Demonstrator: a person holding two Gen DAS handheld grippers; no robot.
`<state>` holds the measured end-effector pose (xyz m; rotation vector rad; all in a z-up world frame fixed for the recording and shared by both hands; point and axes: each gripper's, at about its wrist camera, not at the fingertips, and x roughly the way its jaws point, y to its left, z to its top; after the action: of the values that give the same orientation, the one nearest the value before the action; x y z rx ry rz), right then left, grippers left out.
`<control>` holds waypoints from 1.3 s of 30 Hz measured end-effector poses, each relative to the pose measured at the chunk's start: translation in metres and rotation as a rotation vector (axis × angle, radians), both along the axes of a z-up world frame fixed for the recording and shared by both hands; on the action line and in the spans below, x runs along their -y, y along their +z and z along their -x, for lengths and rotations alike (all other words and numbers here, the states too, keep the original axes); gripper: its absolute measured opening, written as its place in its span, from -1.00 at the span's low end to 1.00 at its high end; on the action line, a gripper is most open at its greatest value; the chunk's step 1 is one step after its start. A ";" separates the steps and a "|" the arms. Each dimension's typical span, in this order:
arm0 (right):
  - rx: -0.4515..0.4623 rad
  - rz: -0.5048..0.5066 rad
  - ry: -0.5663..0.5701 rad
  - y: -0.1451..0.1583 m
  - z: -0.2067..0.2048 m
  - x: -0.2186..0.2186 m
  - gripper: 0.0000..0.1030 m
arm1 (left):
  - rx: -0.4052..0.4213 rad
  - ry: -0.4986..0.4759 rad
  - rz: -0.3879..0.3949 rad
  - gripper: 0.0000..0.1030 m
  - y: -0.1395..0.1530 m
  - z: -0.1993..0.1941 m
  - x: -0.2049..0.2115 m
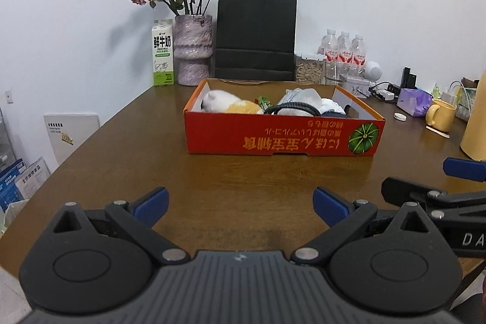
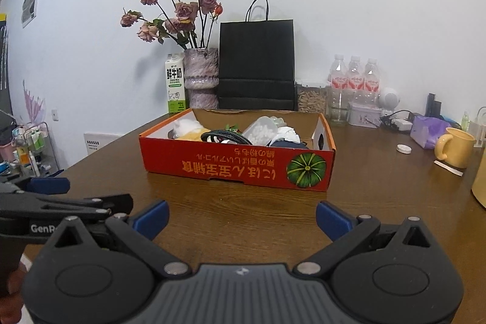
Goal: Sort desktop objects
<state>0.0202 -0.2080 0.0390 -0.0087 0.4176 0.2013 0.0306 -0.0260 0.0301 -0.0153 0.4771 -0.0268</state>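
Note:
A red cardboard box with a pumpkin picture stands mid-table; it also shows in the right wrist view. It holds a white and yellow plush toy, a black cable, a clear plastic container and white cloth. My left gripper is open and empty, over bare wood short of the box. My right gripper is open and empty, beside the left one. Each gripper shows at the edge of the other's view.
Along the back wall stand a milk carton, a vase of dried roses, a black paper bag, a jar and water bottles. At the right are a purple tissue pack, a yellow mug and a white cap.

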 end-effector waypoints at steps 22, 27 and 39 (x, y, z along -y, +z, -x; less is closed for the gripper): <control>-0.006 -0.004 -0.020 -0.006 0.014 0.001 1.00 | -0.009 -0.002 -0.020 1.00 -0.004 0.009 0.005; -0.008 -0.003 -0.021 -0.006 0.014 0.000 1.00 | -0.013 -0.001 -0.020 1.00 -0.005 0.008 0.004; -0.007 -0.004 -0.018 -0.006 0.014 0.000 1.00 | -0.014 0.002 -0.025 1.00 -0.004 0.010 0.004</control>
<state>0.0060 -0.2079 0.0330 0.0000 0.4236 0.1848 0.0210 -0.0295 0.0259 0.0087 0.4917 -0.0193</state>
